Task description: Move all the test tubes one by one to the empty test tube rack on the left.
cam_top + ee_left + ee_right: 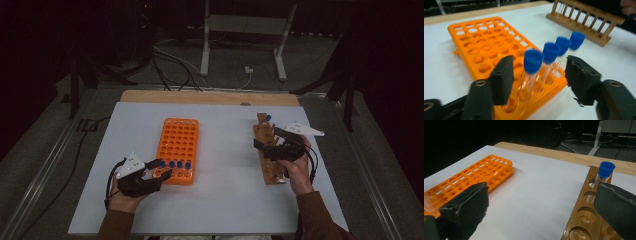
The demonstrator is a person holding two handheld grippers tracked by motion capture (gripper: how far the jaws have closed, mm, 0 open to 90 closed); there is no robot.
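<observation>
While both claws sit spread and empty, this looks like tube-shuffling between racks, mid-job.
Left claw point(537, 75) brackets the nearest blue-capped tube point(532, 68) of four along the orange rack's point(179, 149) near edge; next move, I'd guess, is pinching it. Right claw point(541, 205) hovers over the wooden rack point(586, 217), right of the orange rack, one tube point(604, 173) standing.

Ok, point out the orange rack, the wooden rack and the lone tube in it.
orange rack point(179, 135), high view, empty holes mid-rack.
wooden rack point(584, 215), right gripper view, top board.
lone tube point(606, 169), right gripper view, blue cap.
</observation>
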